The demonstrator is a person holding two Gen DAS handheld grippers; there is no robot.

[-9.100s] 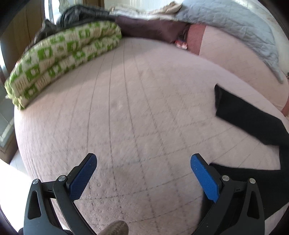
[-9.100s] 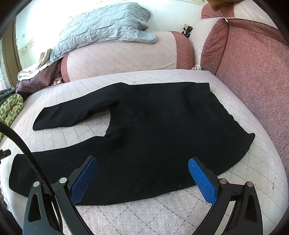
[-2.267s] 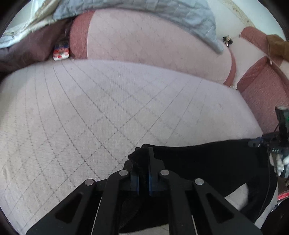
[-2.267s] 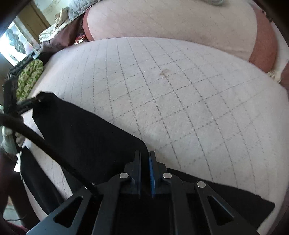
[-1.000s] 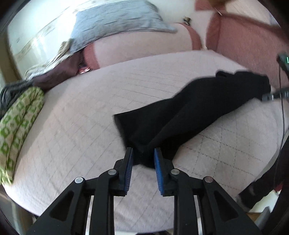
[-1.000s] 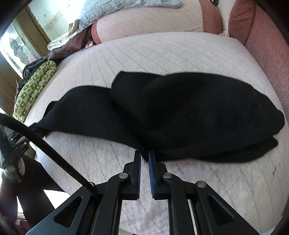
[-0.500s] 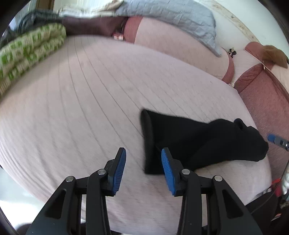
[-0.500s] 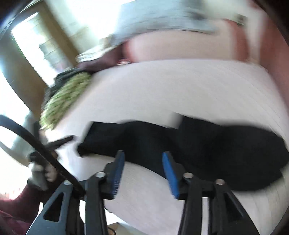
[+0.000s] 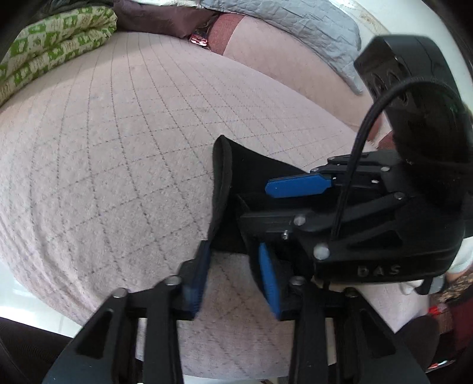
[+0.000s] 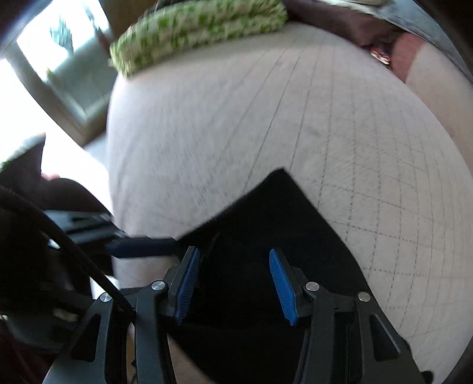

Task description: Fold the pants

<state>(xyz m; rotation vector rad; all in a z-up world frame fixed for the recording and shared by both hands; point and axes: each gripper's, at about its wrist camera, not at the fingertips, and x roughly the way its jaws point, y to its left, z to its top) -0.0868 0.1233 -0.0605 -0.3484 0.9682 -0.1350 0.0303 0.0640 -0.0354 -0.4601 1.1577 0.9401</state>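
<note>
The black pants (image 9: 233,177) lie folded lengthwise on the pink quilted bed (image 9: 118,147); their leg-cuff end points toward me. My left gripper (image 9: 235,267) is open, its blue pads either side of the cuff's near corner. My right gripper (image 9: 275,212) reaches in from the right, open over the same cuff end. In the right wrist view the right gripper (image 10: 233,283) is open above the black cuff (image 10: 266,224), and a left fingertip (image 10: 142,245) shows at the cuff's left edge.
A green-patterned folded quilt (image 9: 50,44) lies at the bed's far left. A grey blanket (image 9: 289,26) drapes over a pink bolster (image 9: 280,62) at the back. Dark clothes (image 9: 153,17) lie behind. The bed's near edge (image 9: 88,313) is close below my left gripper.
Both grippers let go of the pants, opened, and moved to the leg-cuff end. The right gripper swung left and now sits beside the left one.
</note>
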